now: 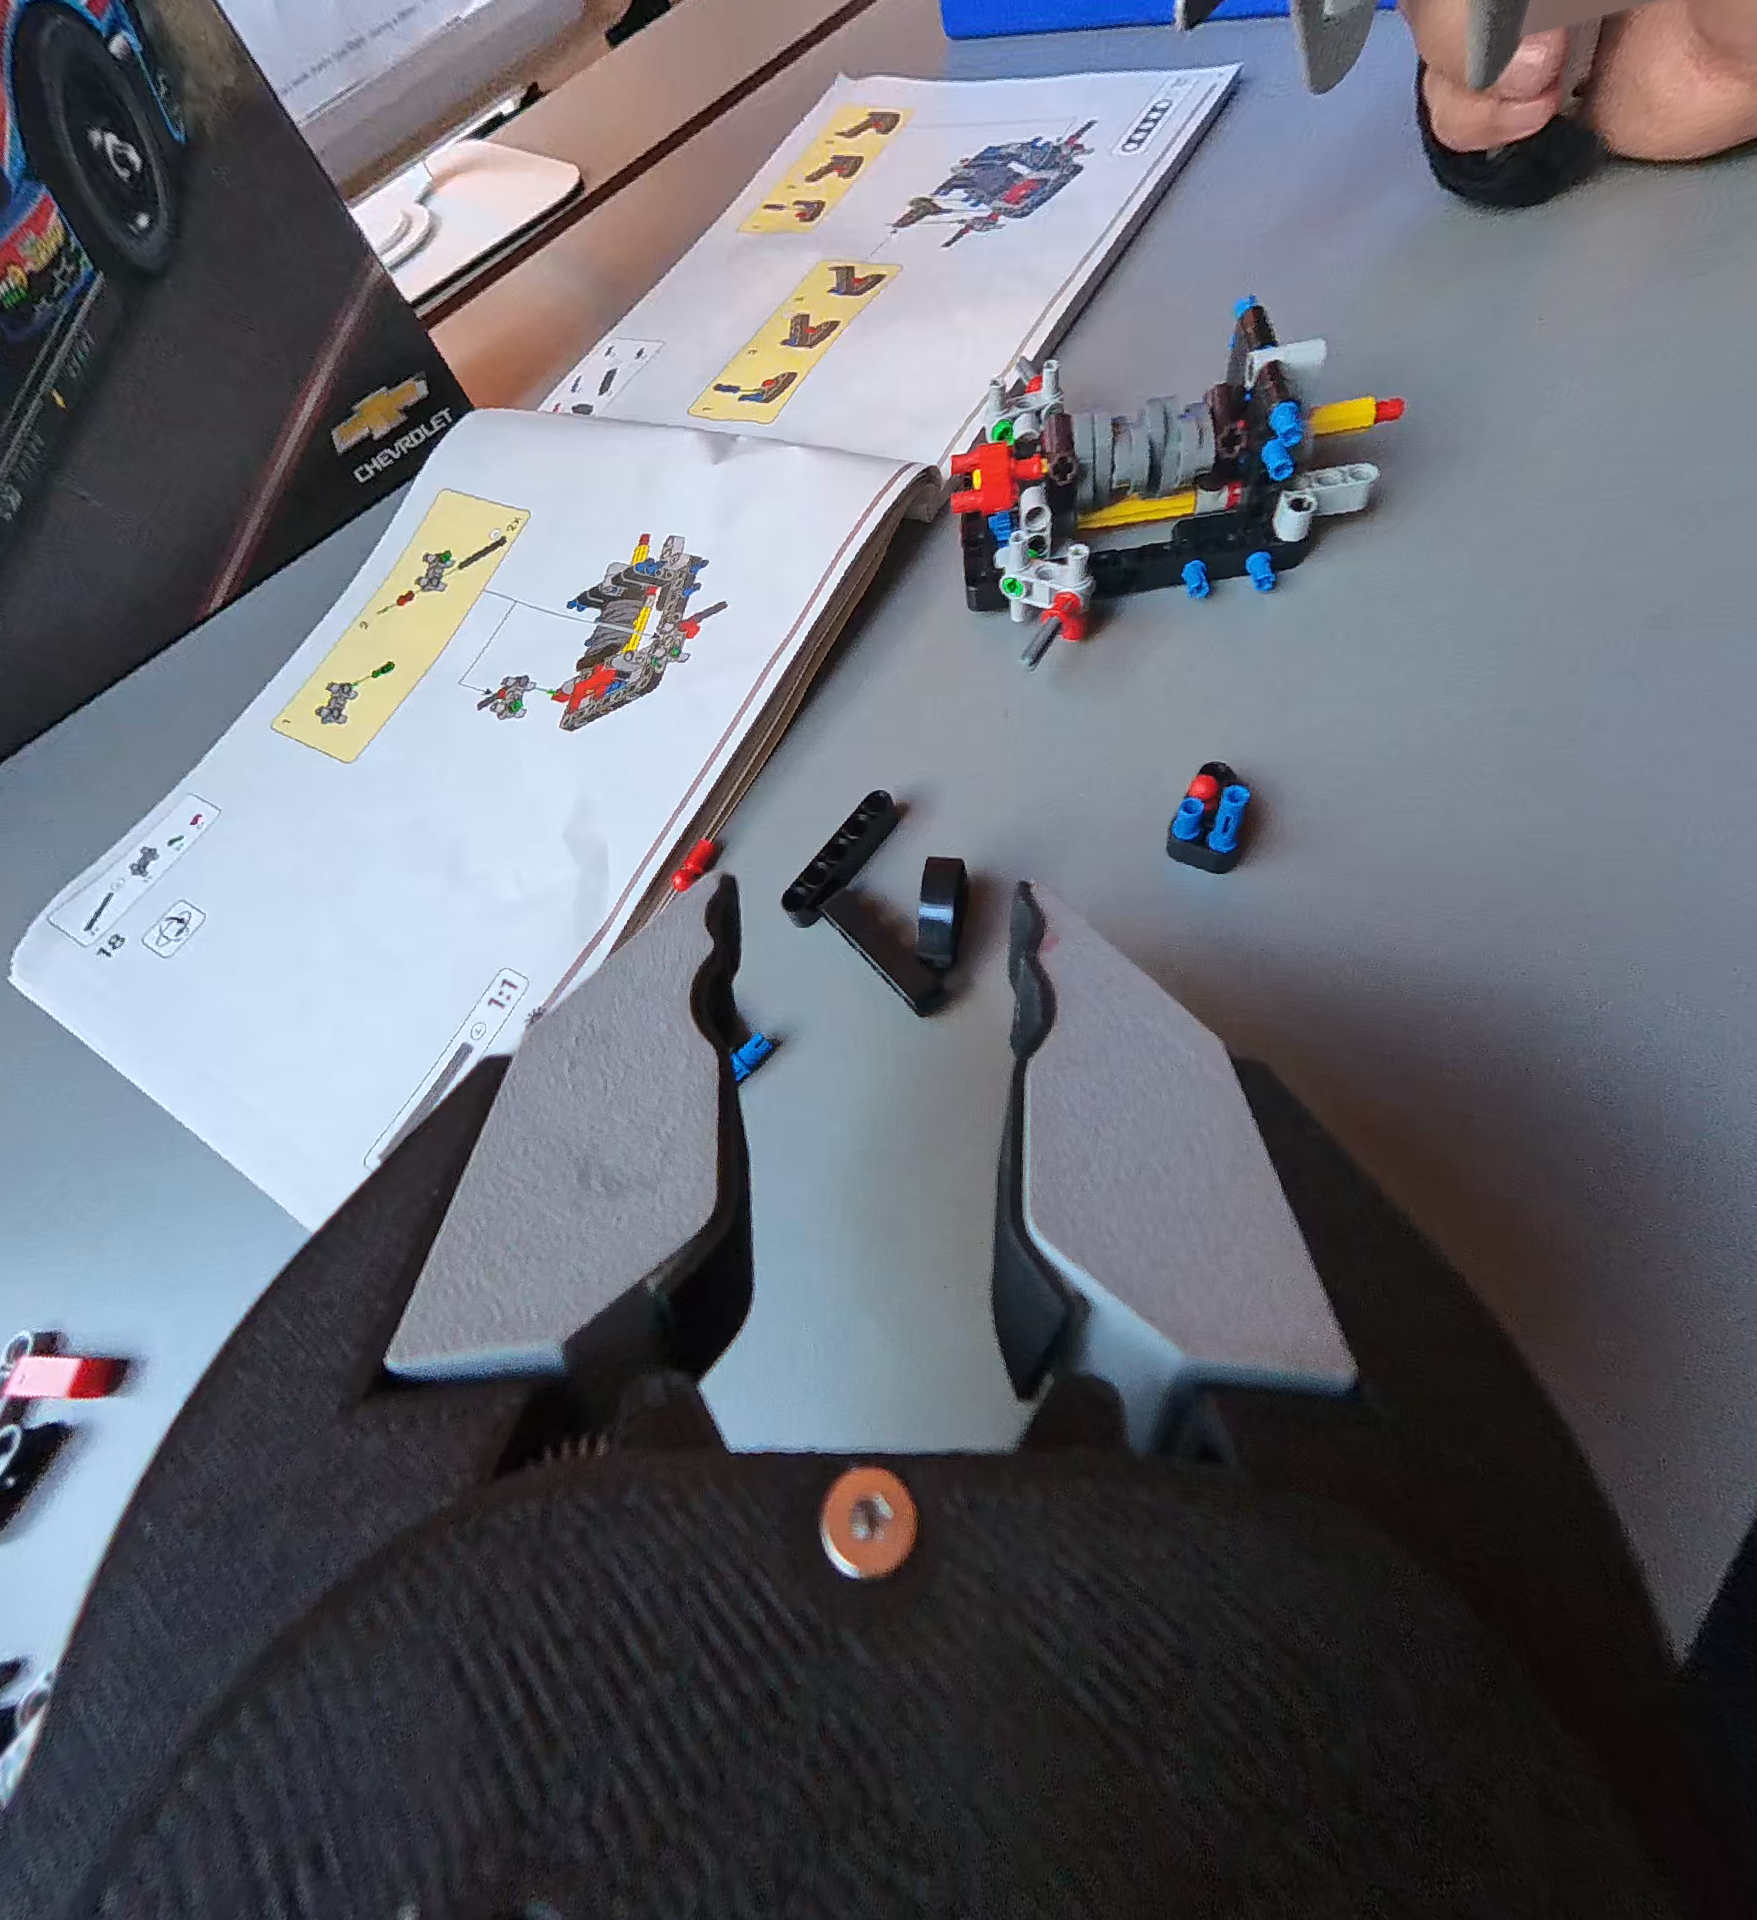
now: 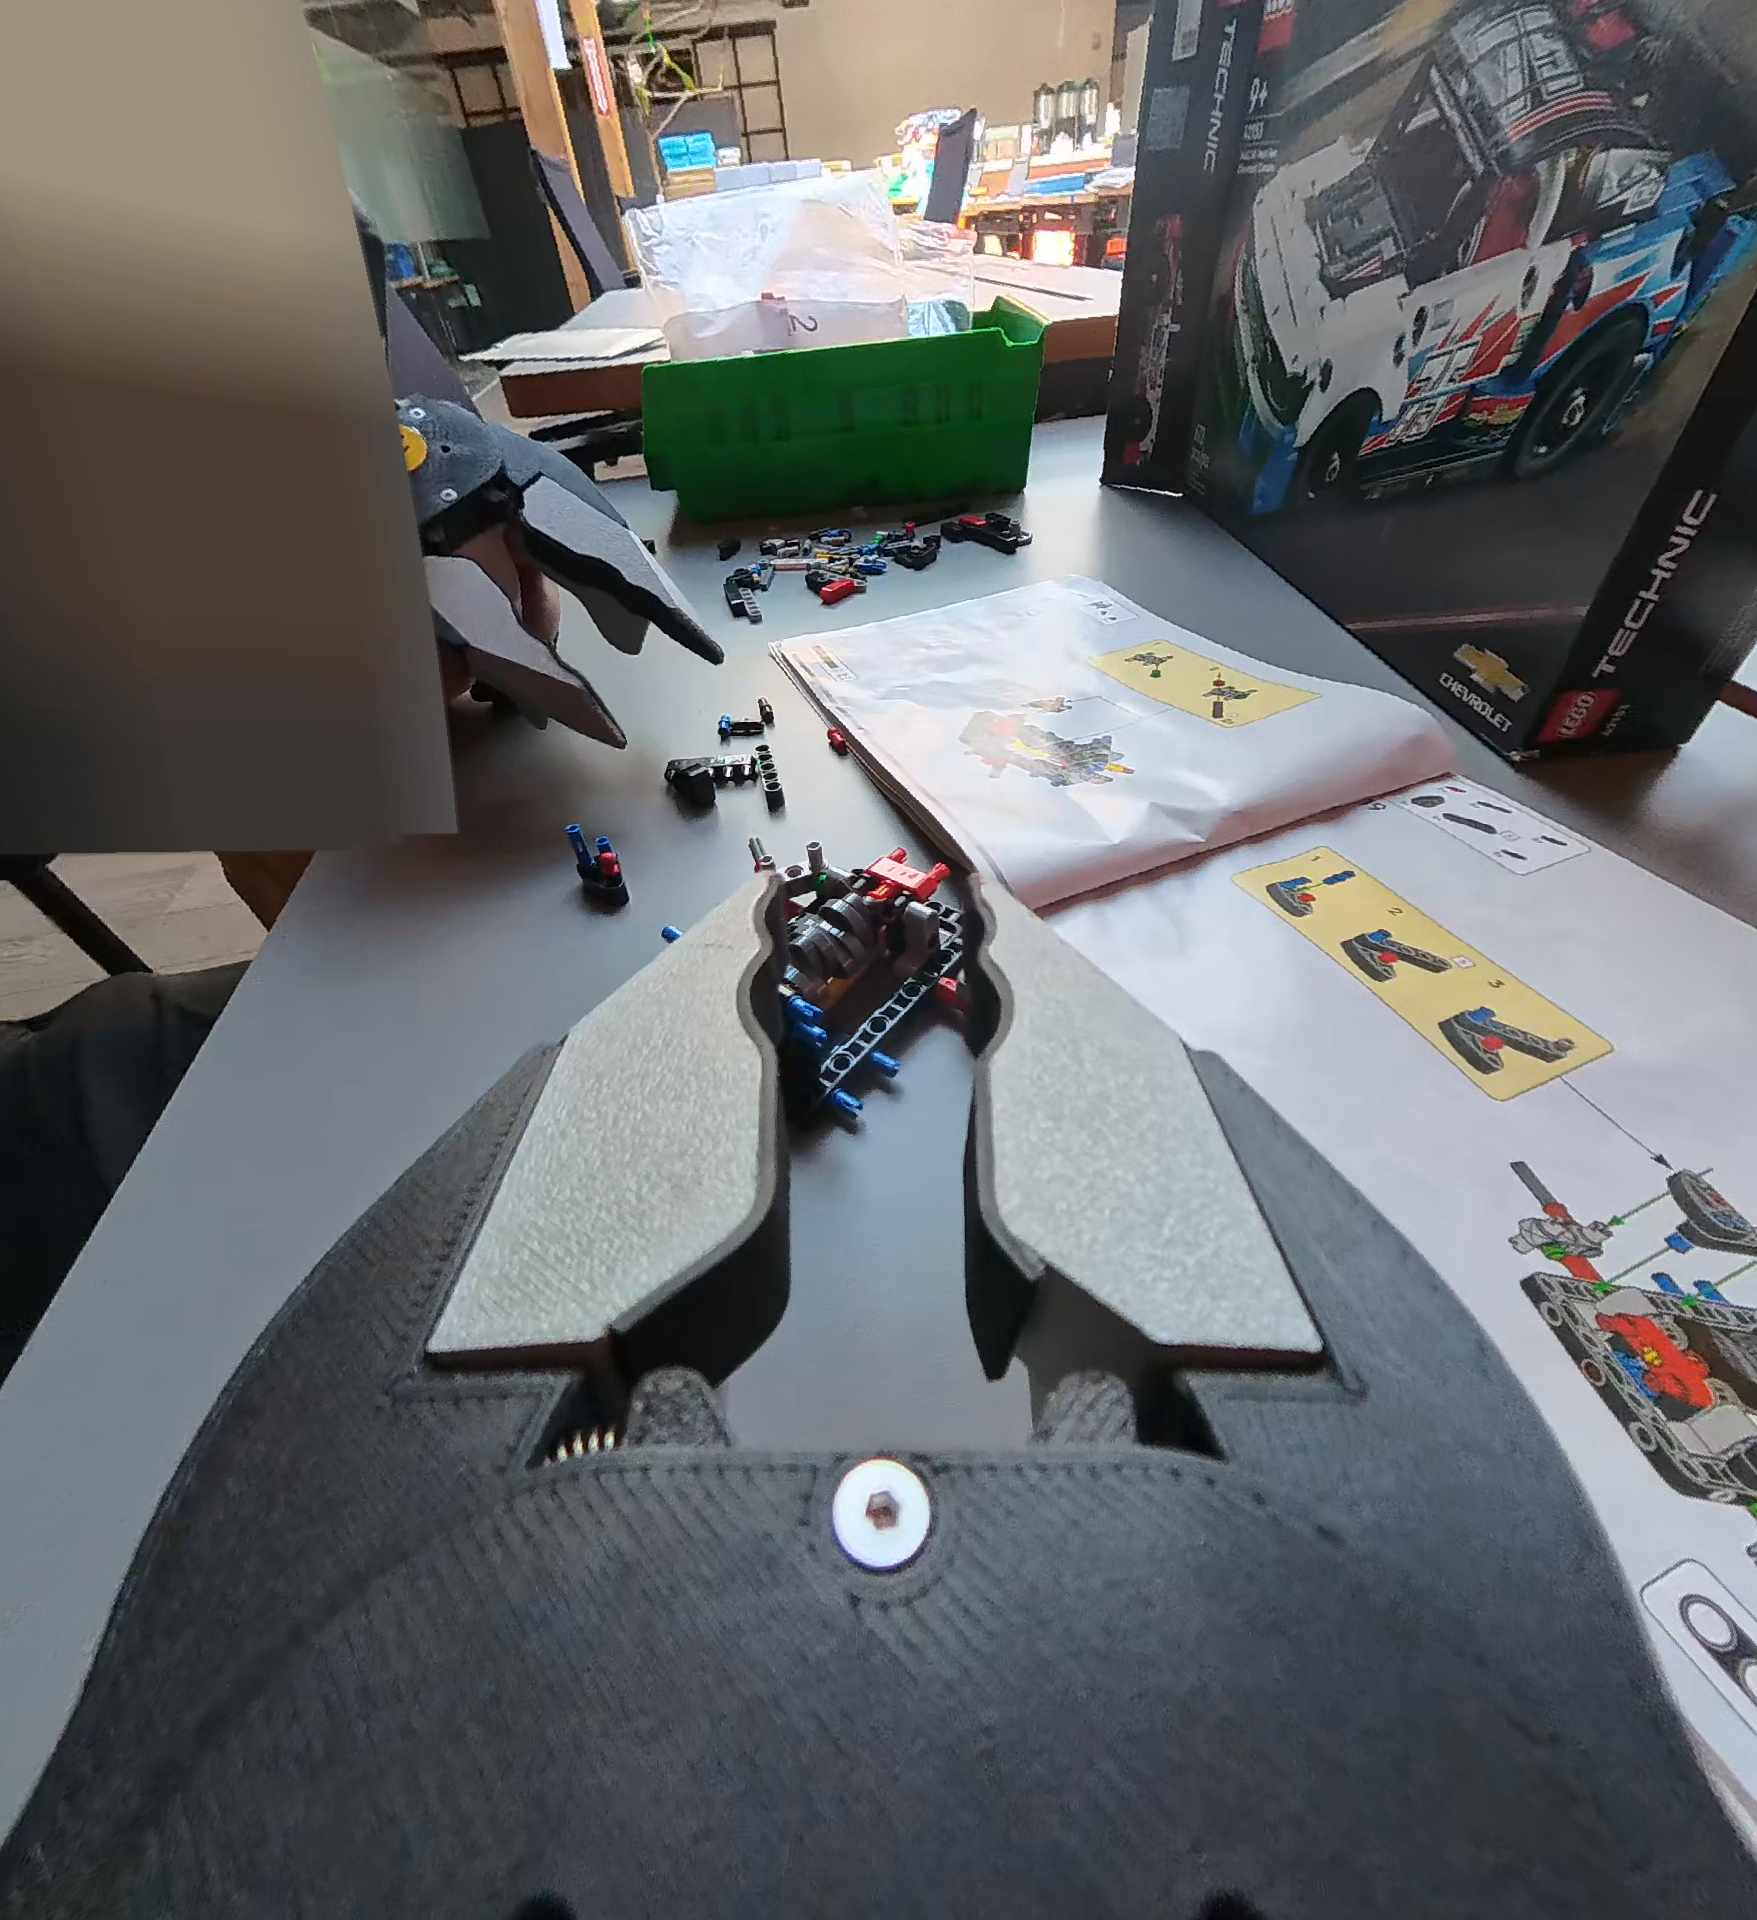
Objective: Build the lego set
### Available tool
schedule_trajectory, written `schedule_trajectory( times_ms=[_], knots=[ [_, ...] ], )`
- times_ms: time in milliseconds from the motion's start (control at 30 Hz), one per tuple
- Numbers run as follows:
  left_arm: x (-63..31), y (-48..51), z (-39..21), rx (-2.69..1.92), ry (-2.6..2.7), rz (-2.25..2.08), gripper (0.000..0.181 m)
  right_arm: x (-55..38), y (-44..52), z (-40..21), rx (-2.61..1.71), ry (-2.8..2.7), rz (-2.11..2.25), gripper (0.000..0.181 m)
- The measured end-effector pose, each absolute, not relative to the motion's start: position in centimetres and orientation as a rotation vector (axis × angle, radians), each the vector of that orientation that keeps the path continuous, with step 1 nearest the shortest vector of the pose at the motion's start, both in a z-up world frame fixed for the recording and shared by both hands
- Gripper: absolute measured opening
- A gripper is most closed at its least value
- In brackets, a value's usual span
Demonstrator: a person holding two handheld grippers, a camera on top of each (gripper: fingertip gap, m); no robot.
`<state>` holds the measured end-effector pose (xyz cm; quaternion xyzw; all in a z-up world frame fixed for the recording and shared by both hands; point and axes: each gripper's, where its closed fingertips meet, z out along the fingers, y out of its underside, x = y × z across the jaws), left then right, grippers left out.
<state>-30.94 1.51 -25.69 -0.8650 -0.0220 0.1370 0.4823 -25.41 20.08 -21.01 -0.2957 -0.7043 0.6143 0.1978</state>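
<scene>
The partly built lego assembly [image 1: 1144, 478], black frame with grey gears, red and blue pins and a yellow axle, stands on the grey table [image 1: 1476, 935] beside the open instruction booklet [image 1: 438, 727]. My left gripper [image 1: 874, 904] is open and empty, just short of a black angled beam [image 1: 843, 862] and a black ring [image 1: 941, 904]. A small black piece with blue and red pins [image 1: 1206, 821] lies to the right. My right gripper [image 2: 872, 904] is open, its fingers on either side of the assembly [image 2: 874, 956], not clamped on it.
The set's box [image 2: 1476, 364] stands behind the booklet [image 2: 1165, 748]. A green bin [image 2: 843, 426] with plastic bags and a pile of loose parts [image 2: 853, 561] sit at the far side. A red pin [image 1: 692, 862] and a blue pin [image 1: 749, 1055] lie near my left fingers. Spacing between my two grippers at the tips: around 20 cm.
</scene>
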Motion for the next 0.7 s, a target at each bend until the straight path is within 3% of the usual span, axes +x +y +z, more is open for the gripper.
schedule_trajectory(
  times_ms=[267,533,700],
  knots=[
    [-31.9,1.0,-25.5,-2.099,-0.139,0.331,0.046,-25.7,20.7,-21.1,-0.840,-1.951,1.669,0.031],
    [-33.3,0.0,-25.7,-2.105,-0.254,0.364,0.031,-26.0,21.2,-21.4,-0.870,-1.961,1.650,0.030],
    [-32.5,-0.1,-26.0,-2.135,-0.239,0.173,0.020,-26.1,21.5,-21.4,-0.887,-1.956,1.664,0.029]
  ],
)
